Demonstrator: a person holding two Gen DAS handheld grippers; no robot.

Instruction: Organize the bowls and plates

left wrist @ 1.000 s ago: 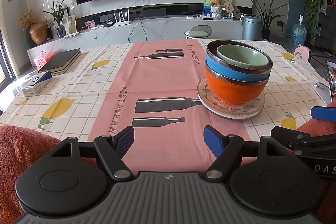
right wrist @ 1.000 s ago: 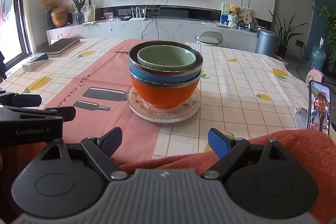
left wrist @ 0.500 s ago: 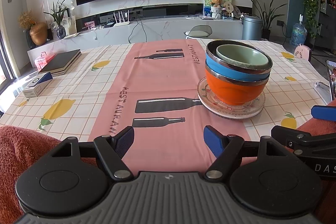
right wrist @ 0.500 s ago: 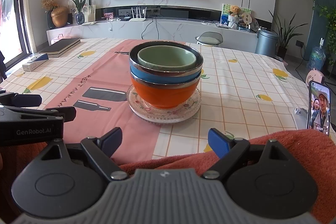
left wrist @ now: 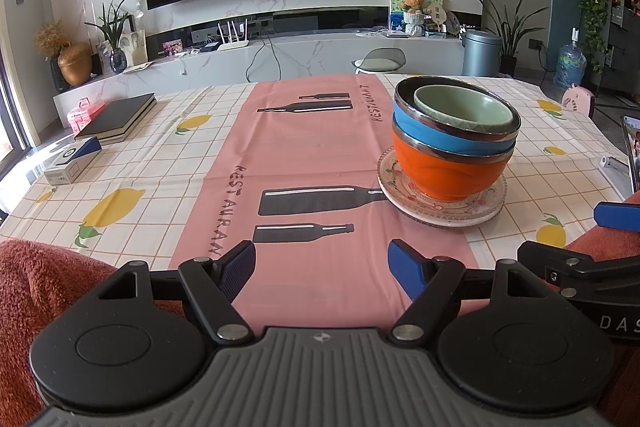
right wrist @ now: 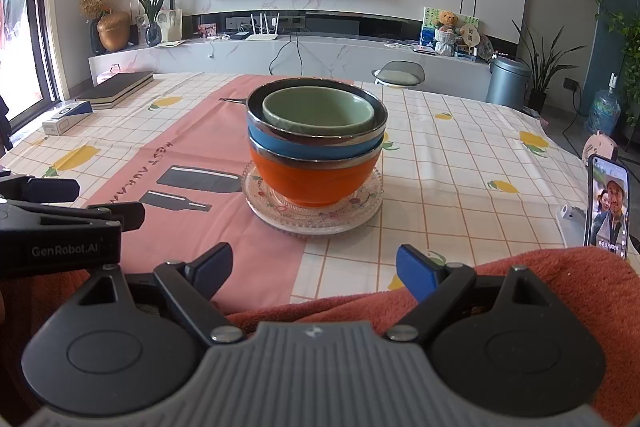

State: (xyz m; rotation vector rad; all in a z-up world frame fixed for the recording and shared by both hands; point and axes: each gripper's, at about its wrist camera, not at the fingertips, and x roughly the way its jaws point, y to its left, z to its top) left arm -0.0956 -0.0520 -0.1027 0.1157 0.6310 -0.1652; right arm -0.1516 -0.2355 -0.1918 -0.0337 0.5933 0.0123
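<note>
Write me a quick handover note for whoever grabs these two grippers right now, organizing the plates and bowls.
Left gripper: open, empty, low at the near table edge.
Right gripper: open, empty, also at the near edge, over the orange towel.
Dishes: green bowl nested in blue bowl, that in orange bowl, all on the glass plate mid-table.
Done: everything appears stacked in one pile.
Left: nothing loose in view; check whether the stack needs moving.
</note>
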